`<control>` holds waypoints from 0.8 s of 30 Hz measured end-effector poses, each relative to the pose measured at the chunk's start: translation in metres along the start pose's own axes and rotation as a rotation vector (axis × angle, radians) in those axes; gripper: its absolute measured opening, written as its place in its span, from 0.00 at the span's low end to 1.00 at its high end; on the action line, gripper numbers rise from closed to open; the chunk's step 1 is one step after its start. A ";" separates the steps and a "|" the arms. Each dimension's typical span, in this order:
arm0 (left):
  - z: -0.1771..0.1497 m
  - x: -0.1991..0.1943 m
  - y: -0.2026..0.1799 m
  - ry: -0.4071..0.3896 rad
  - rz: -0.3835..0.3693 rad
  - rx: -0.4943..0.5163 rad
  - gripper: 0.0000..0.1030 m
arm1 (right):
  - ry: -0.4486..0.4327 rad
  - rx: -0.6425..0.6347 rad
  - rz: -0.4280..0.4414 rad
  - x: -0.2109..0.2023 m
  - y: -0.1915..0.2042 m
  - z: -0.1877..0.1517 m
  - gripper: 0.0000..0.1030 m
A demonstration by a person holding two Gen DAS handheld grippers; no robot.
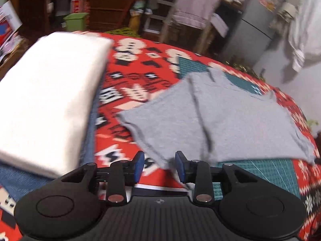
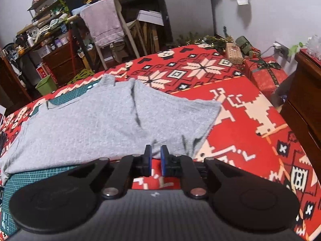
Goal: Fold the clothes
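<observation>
Folding the grey shirt [image 2: 96,120] well starts with a clean hold on its near hem, and that is the step I judge to be in hand. The shirt lies spread on the counter, partly over a green cutting mat [image 2: 40,176] and partly over the red patterned cloth [image 2: 240,132], with its hem along the near edge and its neck toward the far edge. A crease runs up the middle of it, and one sleeve reaches toward the right edge.

The right gripper [image 2: 155,158] sits at the near hem, its blue fingers [image 2: 163,160] drawn close with only a narrow gap; no fabric shows between them, so they look nearly clenched but empty. The left gripper [image 1: 159,165] hovers at the shirt's near left corner with its fingers [image 1: 139,165] spread wide, released, the corner of the hem lying just ahead between them.

To do this well, each pair of fingers should take both layers of the hem, not just the top one, and the two holds should sit level so the fold line runs straight. The centre crease is best pulled flat before lifting. The left view is blurred, so how close the fingers are to the fabric is hard to tell.

At the left edge a stack of folded clothes, white [image 1: 50,100] on blue [image 1: 20,178], lies near the shirt; the fold should stay clear of it.
</observation>
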State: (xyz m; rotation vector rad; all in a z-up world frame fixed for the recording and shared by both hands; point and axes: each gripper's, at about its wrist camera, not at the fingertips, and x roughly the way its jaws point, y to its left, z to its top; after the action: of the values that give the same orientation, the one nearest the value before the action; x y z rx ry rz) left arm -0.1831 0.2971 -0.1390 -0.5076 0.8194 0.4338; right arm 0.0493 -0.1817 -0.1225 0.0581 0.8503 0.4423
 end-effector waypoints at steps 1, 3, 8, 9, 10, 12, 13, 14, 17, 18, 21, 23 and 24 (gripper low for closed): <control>0.000 0.002 0.004 0.002 0.009 -0.019 0.34 | 0.001 0.002 -0.005 -0.001 -0.002 -0.001 0.11; 0.001 0.005 0.004 -0.001 0.007 -0.030 0.34 | 0.002 0.007 -0.009 -0.001 -0.005 -0.003 0.11; 0.006 0.016 -0.003 -0.055 0.048 -0.048 0.45 | -0.002 0.015 -0.014 -0.004 -0.011 -0.006 0.11; 0.008 0.018 -0.004 -0.068 0.068 -0.053 0.45 | -0.004 0.015 -0.015 -0.005 -0.012 -0.006 0.11; 0.009 0.020 -0.004 -0.077 0.077 -0.061 0.44 | -0.007 0.016 -0.018 -0.005 -0.013 -0.006 0.11; 0.012 0.023 -0.005 -0.095 0.091 -0.077 0.44 | -0.009 0.020 -0.023 -0.005 -0.016 -0.005 0.11; 0.013 0.025 -0.005 -0.102 0.095 -0.081 0.44 | -0.010 0.021 -0.025 -0.005 -0.017 -0.005 0.11; 0.013 0.026 -0.006 -0.111 0.100 -0.085 0.43 | -0.011 0.022 -0.027 -0.004 -0.018 -0.005 0.11; 0.014 0.028 -0.005 -0.136 0.125 -0.115 0.27 | -0.015 0.025 -0.038 -0.002 -0.022 -0.004 0.11; 0.014 0.029 -0.005 -0.143 0.143 -0.110 0.07 | -0.019 0.027 -0.042 -0.002 -0.023 -0.004 0.11; 0.013 0.024 -0.009 -0.173 0.176 -0.063 0.03 | -0.037 0.037 -0.062 -0.002 -0.030 0.000 0.11; 0.013 0.018 -0.016 -0.213 0.224 0.019 0.03 | -0.047 0.051 -0.086 -0.001 -0.037 0.003 0.13; 0.014 0.014 -0.019 -0.232 0.248 0.060 0.03 | -0.051 0.058 -0.098 0.000 -0.041 0.005 0.14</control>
State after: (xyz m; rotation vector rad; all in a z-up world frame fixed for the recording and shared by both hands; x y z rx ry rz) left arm -0.1560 0.2919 -0.1373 -0.2933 0.6709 0.6819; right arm 0.0675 -0.2186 -0.1284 0.0806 0.8120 0.3228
